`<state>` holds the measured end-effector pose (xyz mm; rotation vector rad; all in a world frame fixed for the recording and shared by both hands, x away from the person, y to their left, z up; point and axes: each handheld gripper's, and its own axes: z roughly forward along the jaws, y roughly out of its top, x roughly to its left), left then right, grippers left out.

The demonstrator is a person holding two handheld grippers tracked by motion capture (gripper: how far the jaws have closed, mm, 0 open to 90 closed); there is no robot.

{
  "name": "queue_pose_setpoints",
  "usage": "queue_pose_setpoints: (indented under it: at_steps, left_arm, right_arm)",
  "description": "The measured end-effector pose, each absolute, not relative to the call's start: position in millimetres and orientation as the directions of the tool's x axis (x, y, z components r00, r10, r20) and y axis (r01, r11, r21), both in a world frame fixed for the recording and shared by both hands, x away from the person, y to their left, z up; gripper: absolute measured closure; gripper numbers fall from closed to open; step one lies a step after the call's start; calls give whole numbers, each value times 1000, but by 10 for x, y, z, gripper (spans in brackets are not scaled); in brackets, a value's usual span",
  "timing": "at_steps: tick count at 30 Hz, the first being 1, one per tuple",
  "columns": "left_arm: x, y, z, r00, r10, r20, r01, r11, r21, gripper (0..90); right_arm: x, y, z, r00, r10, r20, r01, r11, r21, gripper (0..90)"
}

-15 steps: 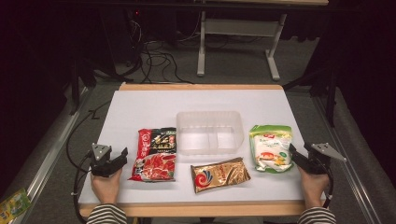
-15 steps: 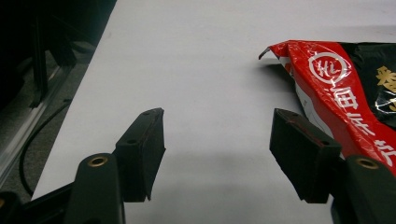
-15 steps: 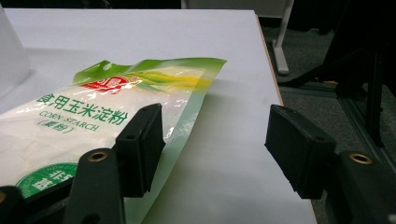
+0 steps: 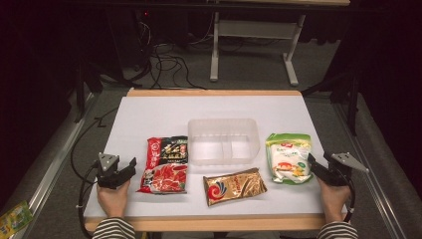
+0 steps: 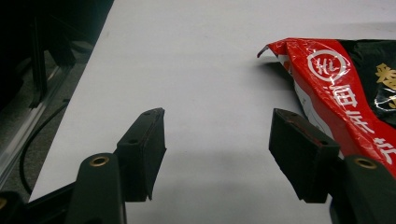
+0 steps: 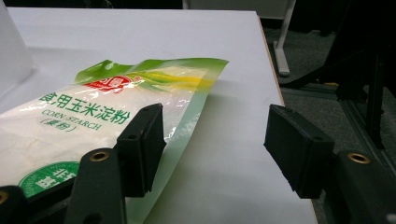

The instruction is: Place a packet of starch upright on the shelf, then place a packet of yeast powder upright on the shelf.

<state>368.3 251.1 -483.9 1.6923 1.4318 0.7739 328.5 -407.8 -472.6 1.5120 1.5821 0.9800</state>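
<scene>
A clear plastic container (image 4: 224, 141) with two compartments sits mid-table. A red and black packet (image 4: 164, 164) lies to its left, a gold packet (image 4: 234, 185) in front of it, and a green and white corn starch bag (image 4: 288, 157) to its right. My left gripper (image 4: 128, 167) rests open at the table's front left, just left of the red and black packet (image 5: 341, 88). My right gripper (image 4: 313, 166) rests open at the front right, its tips at the bag's right edge. In the right gripper view the corn starch bag (image 6: 93, 116) lies partly under the left jaw.
The white table (image 4: 149, 114) has a wooden edge along the front and back. Cables and a desk frame (image 4: 251, 50) stand on the floor beyond it. A small green packet (image 4: 14, 216) lies on the floor at the left.
</scene>
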Motion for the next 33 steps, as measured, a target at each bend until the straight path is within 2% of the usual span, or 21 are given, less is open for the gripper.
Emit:
queue_pose_setpoints:
  at_steps: [26, 33]
  left_arm:
    - [3681, 2499, -4840, 182, 983, -21, 511, -77, 856, 366]
    - [3704, 2508, -4842, 184, 982, -31, 527, -72, 847, 376]
  right_arm:
    - [3281, -4076, -4726, -50, 999, -3, 440, 24, 898, 376]
    - [3286, -4068, -4726, -23, 1000, -3, 444, 13, 896, 375]
